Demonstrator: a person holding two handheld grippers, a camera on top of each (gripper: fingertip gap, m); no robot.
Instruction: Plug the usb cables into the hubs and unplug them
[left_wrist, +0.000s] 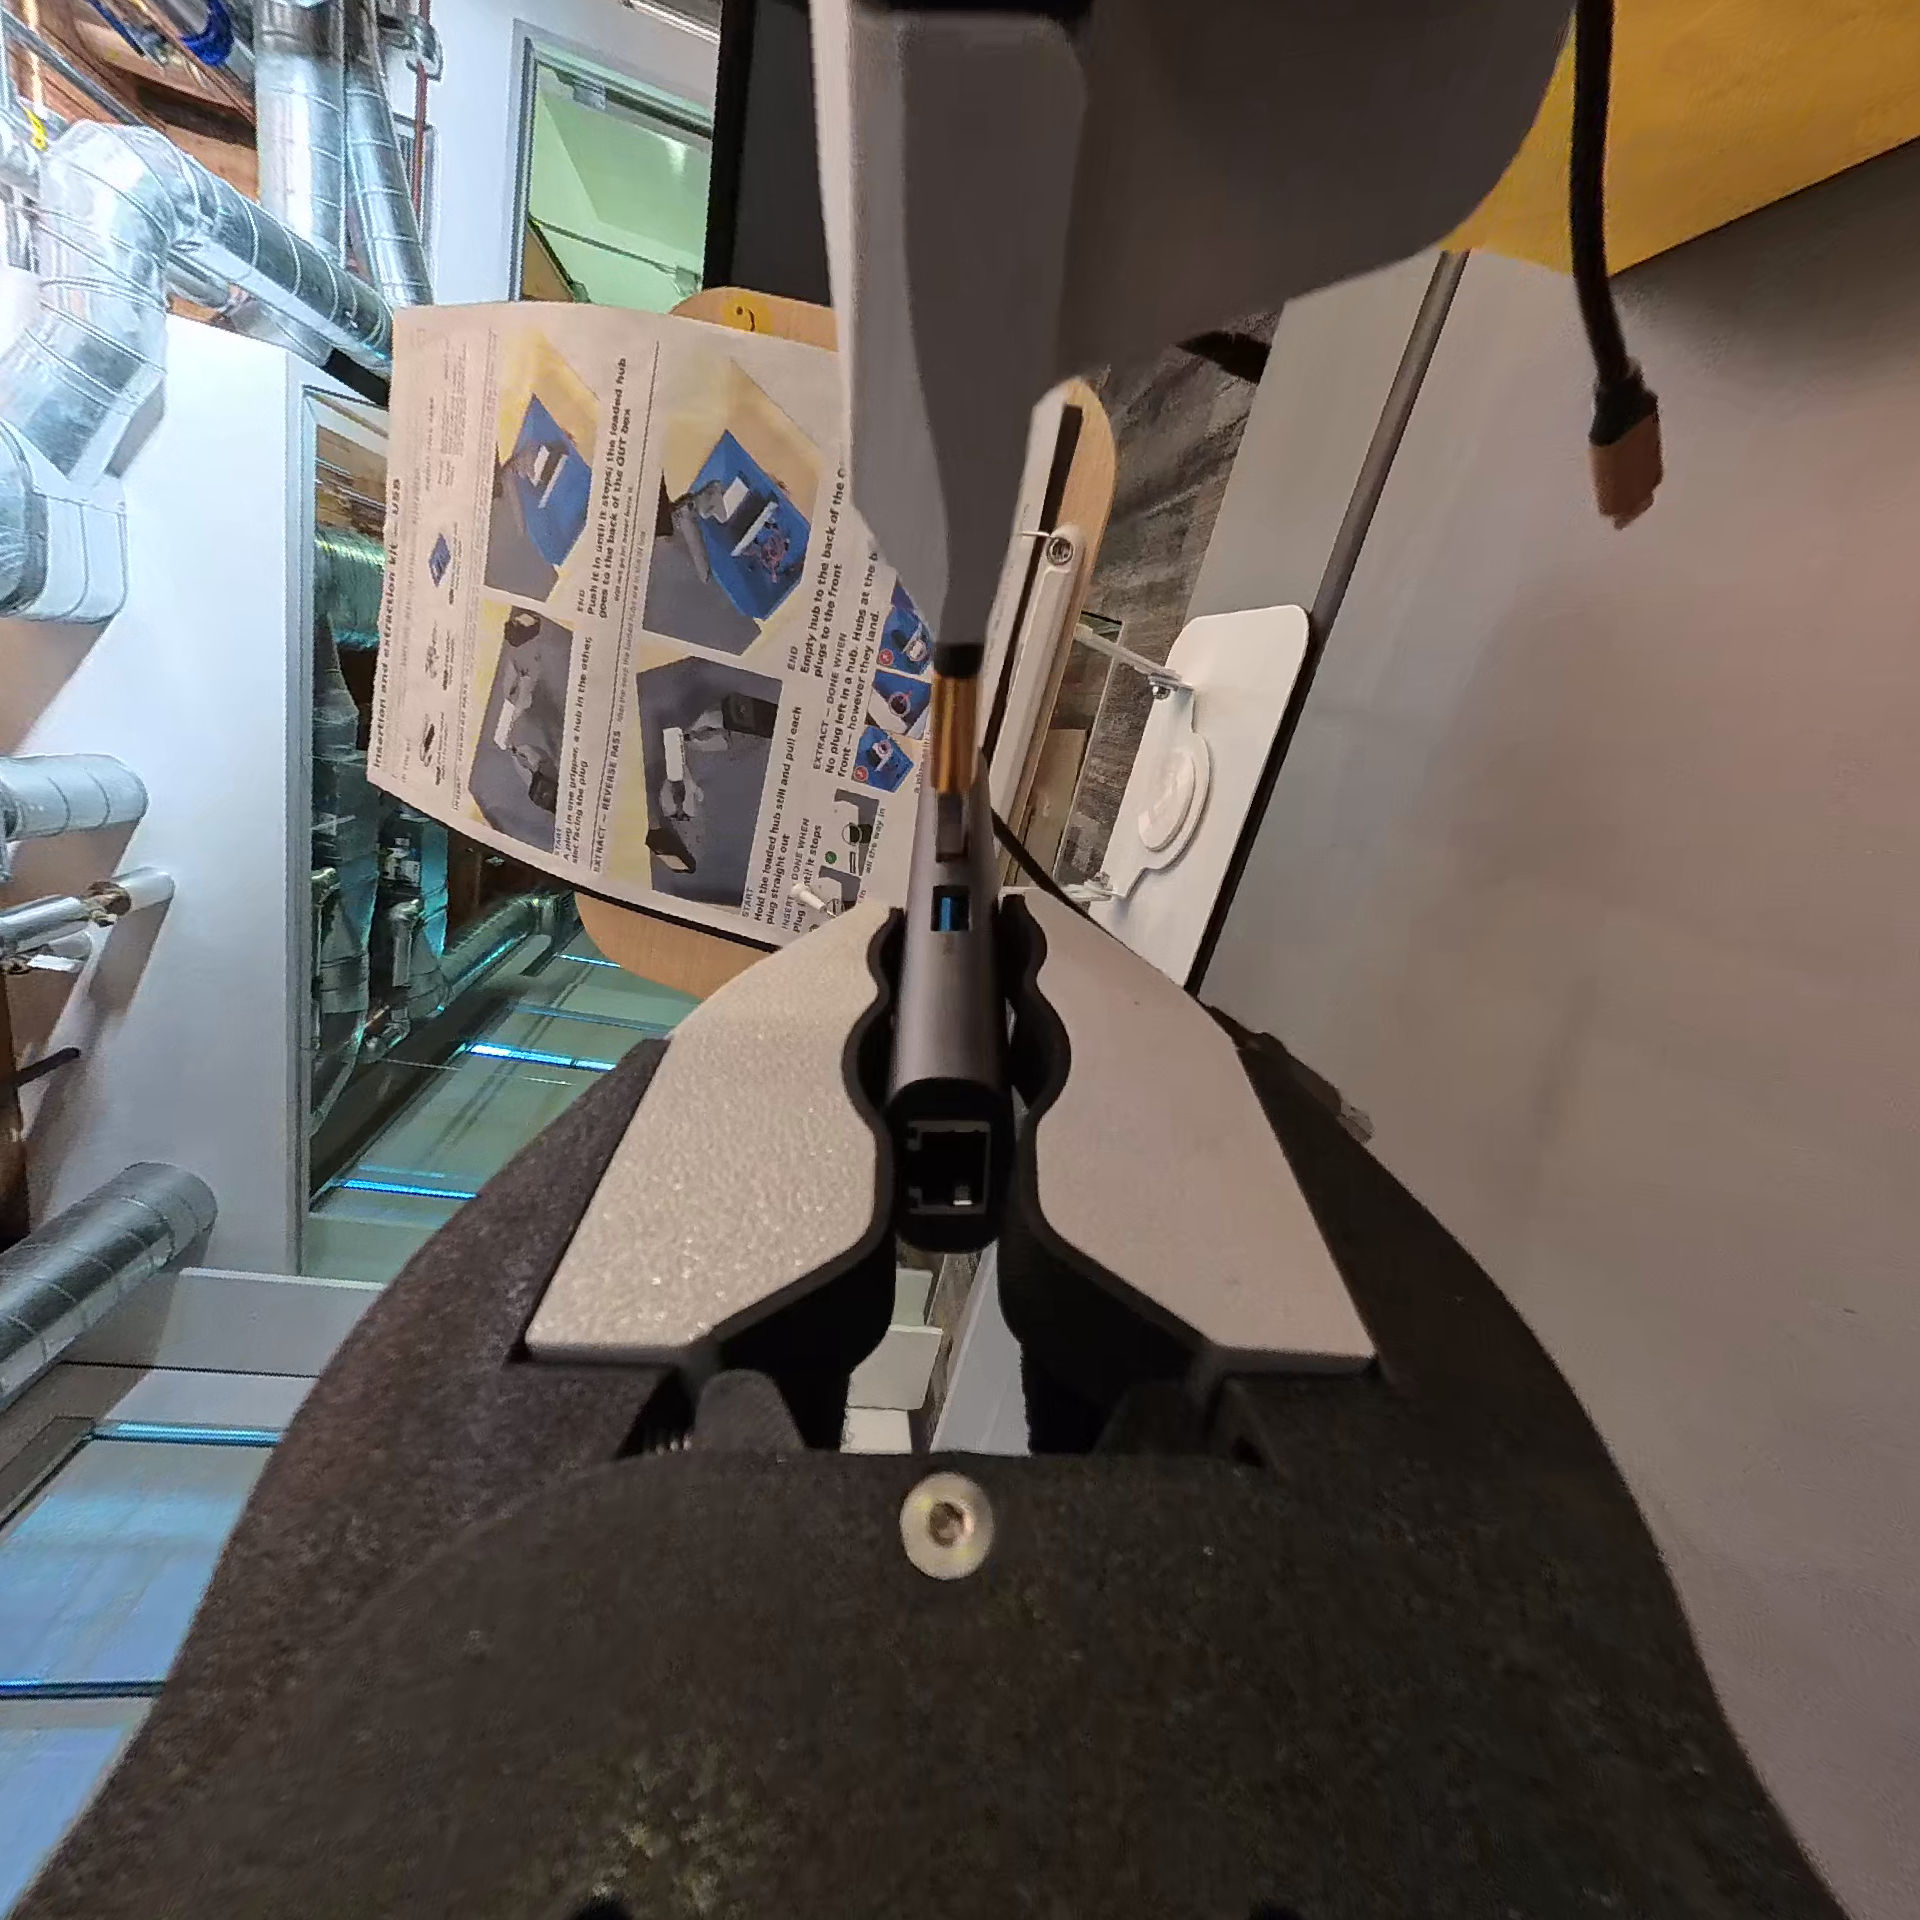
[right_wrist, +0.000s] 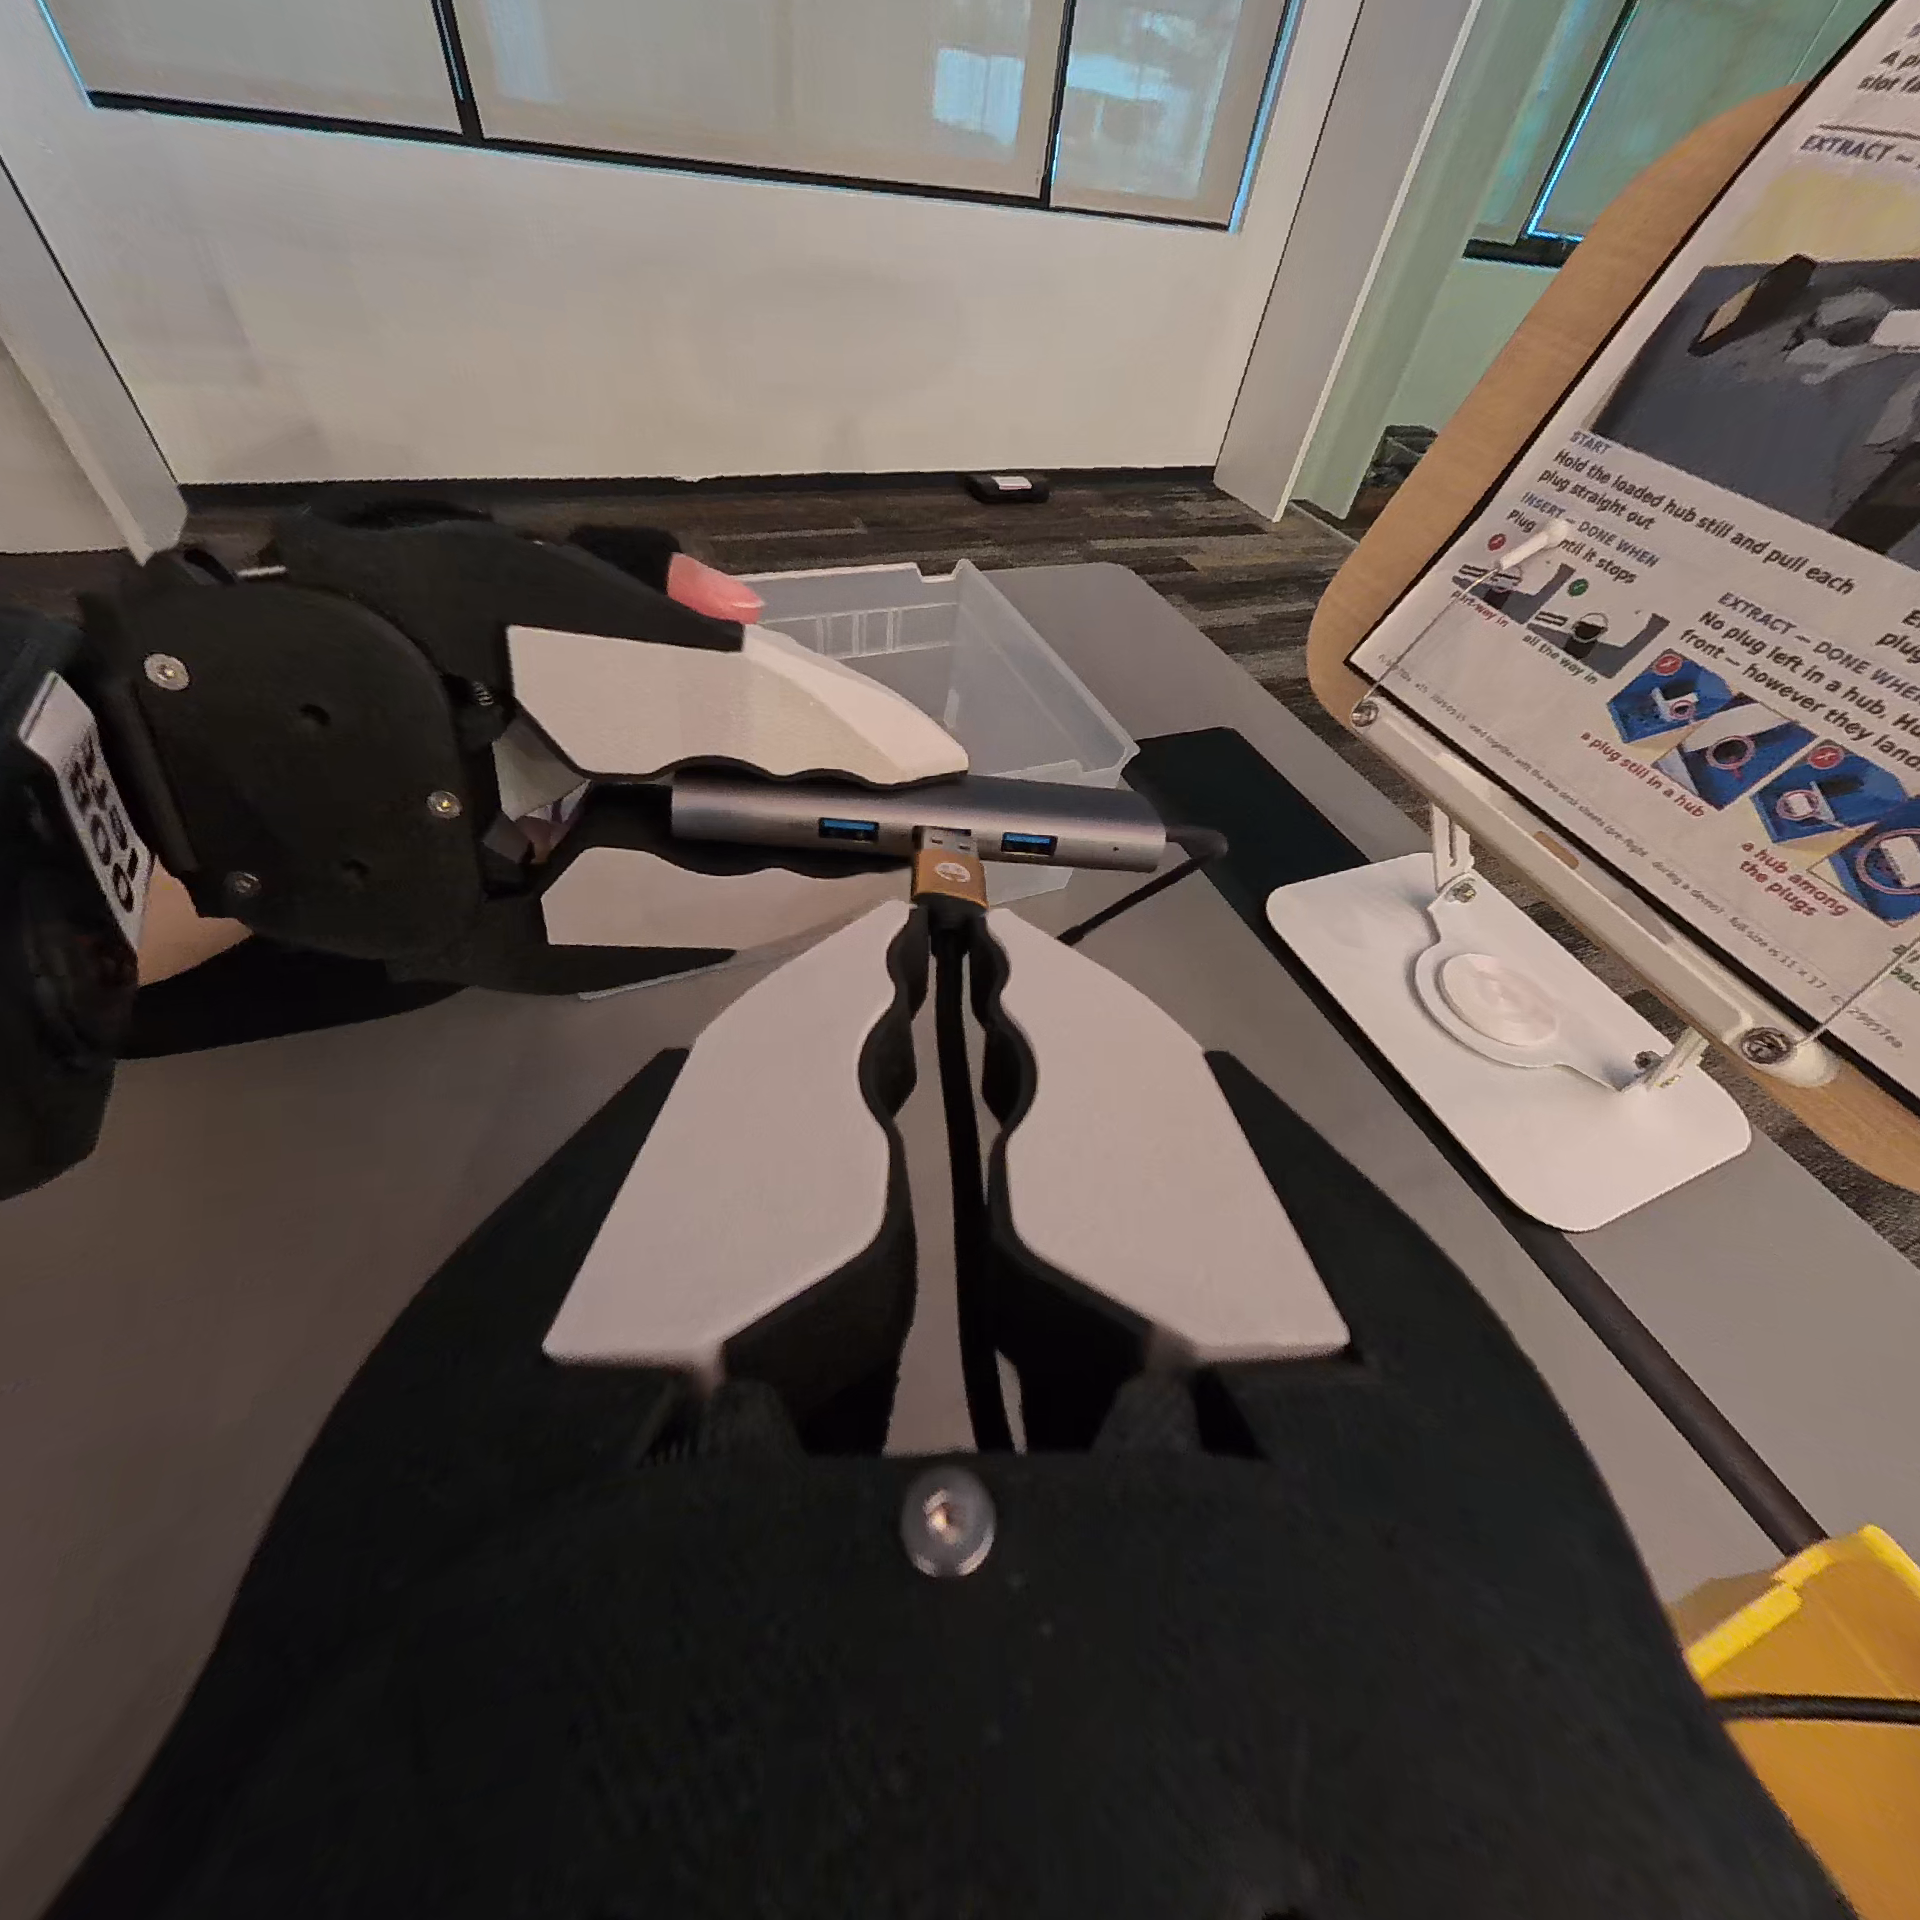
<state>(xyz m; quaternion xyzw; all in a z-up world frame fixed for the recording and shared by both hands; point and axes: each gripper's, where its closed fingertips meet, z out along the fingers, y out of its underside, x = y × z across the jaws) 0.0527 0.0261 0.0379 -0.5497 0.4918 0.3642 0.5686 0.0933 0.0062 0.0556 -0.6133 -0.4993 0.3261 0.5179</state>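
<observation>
Left tongs (right_wrist: 831, 800) clenched on the grey USB hub (right_wrist: 914, 821), gripping it near one end so most of the body sticks out sideways above the desk (right_wrist: 312, 1195), in front of a clear plastic bin (right_wrist: 997, 675); in the left wrist view the hub (left_wrist: 948, 1039) runs lengthwise between the jaws with its network socket facing the camera. Right tongs (right_wrist: 940, 914) clenched on the black cable just behind the gold-collared USB plug (right_wrist: 943, 868), whose metal tip is at the middle port, between the two blue ports; can't tell how deep it sits, looks partly in at most. Risks, as judgement: the grip is on the cable and collar end, not the plug body, so a push could bend the cable or slip the plug back through the jaws instead of seating it. The hub is held at one end, so pushing force could pivot it in the left tongs. Any tilt and the tip jams on the port rim. Printed instruction sheet on its white stand (right_wrist: 1507, 1039) stands close on the right, could be knocked.
</observation>
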